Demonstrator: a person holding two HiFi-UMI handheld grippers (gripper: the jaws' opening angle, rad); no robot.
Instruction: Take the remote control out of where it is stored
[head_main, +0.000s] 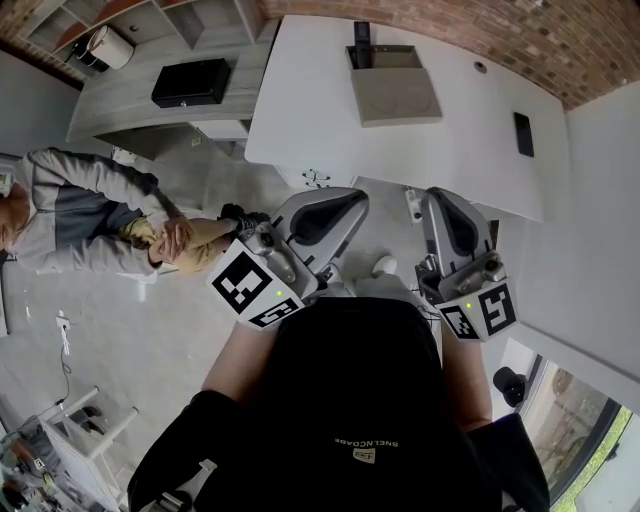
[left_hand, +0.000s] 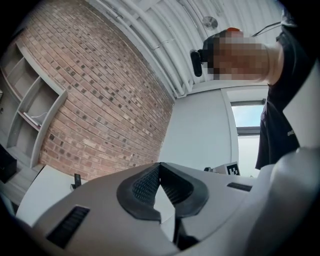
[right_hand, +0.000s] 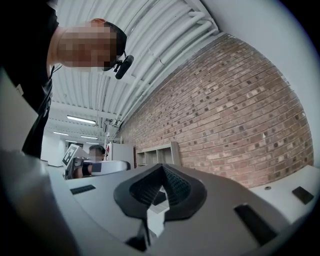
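The big white table (head_main: 470, 150) takes up most of the head view. A shallow beige box (head_main: 395, 95) sits on it near the brick wall. Both claws are held close to the person's chest, well short of that box. The left gripper (head_main: 345, 200) has its jaws pressed together on nothing, and it's the same deal with the right gripper (head_main: 440, 195). The remote control (head_main: 361, 38) looks like the dark bar standing upright at the box's far end. A small black slab (head_main: 522, 133) lies off by itself.
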